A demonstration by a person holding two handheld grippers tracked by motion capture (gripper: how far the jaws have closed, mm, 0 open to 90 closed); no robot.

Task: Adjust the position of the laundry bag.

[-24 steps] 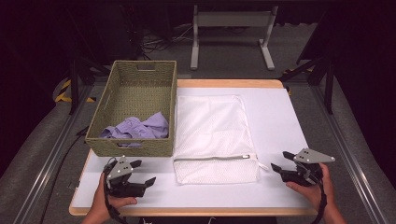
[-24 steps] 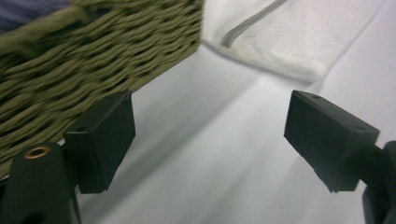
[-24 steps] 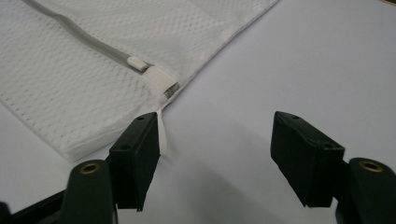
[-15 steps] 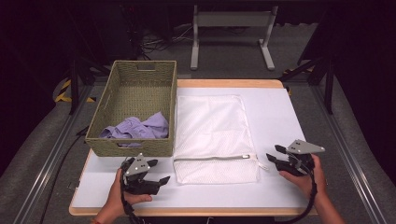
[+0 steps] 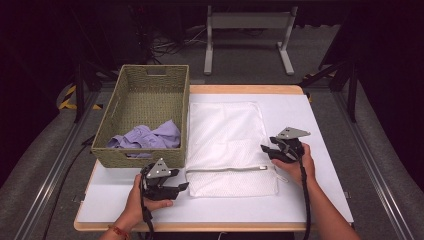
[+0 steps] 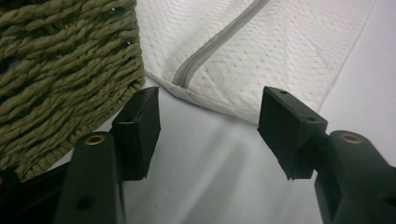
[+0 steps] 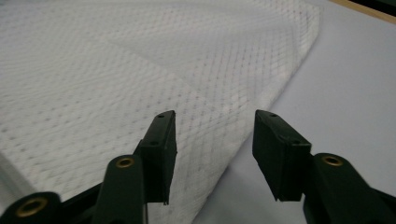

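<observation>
A white mesh bag (image 5: 227, 145) lies flat on the counter (image 5: 320, 200), its grey zipper (image 5: 227, 168) running across near the person's end, and its left edge just beside a woven basket (image 5: 145, 100) that holds a purple cloth (image 5: 147, 137). The left tongs (image 5: 186, 186) sit low at the bag's near left corner, close to the basket's front corner; in the left gripper view they stand apart with nothing between them, the zipper end (image 6: 184, 74) just ahead. The right tongs (image 5: 264, 149) hover over the bag's right edge, by the zipper's other end; in the right gripper view they gape over the mesh (image 7: 93, 93) without pinching it.
</observation>
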